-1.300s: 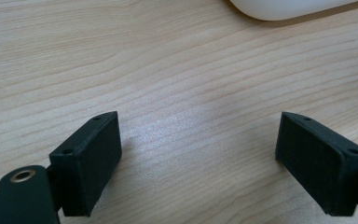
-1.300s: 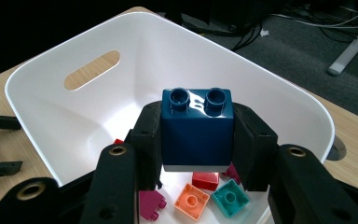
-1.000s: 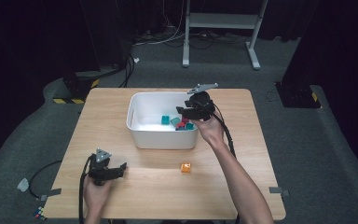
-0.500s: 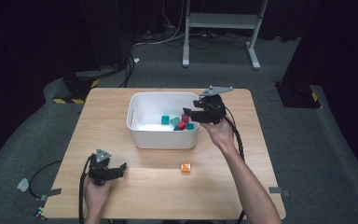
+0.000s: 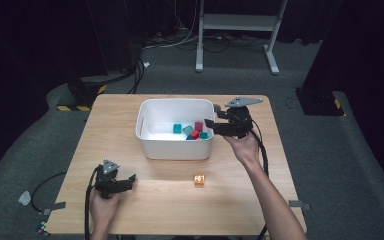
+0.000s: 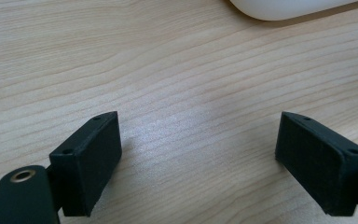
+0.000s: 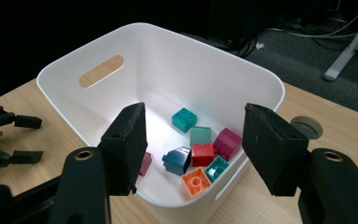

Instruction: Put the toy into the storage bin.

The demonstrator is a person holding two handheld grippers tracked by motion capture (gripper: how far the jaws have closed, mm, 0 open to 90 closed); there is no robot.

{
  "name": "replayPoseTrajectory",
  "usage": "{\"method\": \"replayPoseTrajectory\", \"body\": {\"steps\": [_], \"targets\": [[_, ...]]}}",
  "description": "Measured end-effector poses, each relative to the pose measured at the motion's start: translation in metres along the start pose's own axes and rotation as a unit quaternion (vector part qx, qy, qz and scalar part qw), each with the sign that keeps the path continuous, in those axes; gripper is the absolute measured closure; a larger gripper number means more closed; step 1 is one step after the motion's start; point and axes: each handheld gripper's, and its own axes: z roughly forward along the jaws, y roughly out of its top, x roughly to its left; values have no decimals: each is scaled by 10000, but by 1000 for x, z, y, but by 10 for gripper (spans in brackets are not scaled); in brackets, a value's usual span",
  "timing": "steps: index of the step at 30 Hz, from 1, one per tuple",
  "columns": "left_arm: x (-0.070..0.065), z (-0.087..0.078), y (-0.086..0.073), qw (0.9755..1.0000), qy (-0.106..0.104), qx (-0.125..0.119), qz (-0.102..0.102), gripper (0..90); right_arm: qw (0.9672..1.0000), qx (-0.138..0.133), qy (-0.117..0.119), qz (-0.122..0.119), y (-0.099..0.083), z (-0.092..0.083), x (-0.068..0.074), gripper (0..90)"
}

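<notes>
A white bin (image 5: 172,145) stands mid-table and holds several small bricks: teal (image 7: 184,119), red (image 7: 203,154), magenta (image 7: 227,142), dark blue (image 7: 177,159) and orange (image 7: 196,179). My right gripper (image 5: 211,115) hovers at the bin's right rim, pointing into it. Its jaws have just been opening and stand wide apart in the right gripper view (image 7: 196,130), nothing held between them. An orange brick (image 5: 199,180) lies alone on the table in front of the bin. My left gripper (image 5: 130,182) rests low at the front left, open over bare wood (image 6: 198,140).
The wooden table (image 5: 260,200) has bare room at the front right and along its left side. The bin's lower edge (image 6: 284,7) shows ahead of the left gripper. A round cable hole (image 7: 306,127) sits in the tabletop behind the bin. A metal stand (image 5: 235,22) is on the floor beyond.
My right gripper has drawn back to the right, from over the bricks to the bin's right rim, with its jaws wider apart. The left hand and the lone orange brick have stayed put.
</notes>
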Motion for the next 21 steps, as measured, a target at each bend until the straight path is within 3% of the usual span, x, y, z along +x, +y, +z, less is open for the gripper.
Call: {"method": "replayPoseTrajectory", "body": {"steps": [21], "targets": [[0, 0, 0, 10000, 4, -1, 3, 144, 9998, -144, 44, 122, -35, -30, -2, 385]]}}
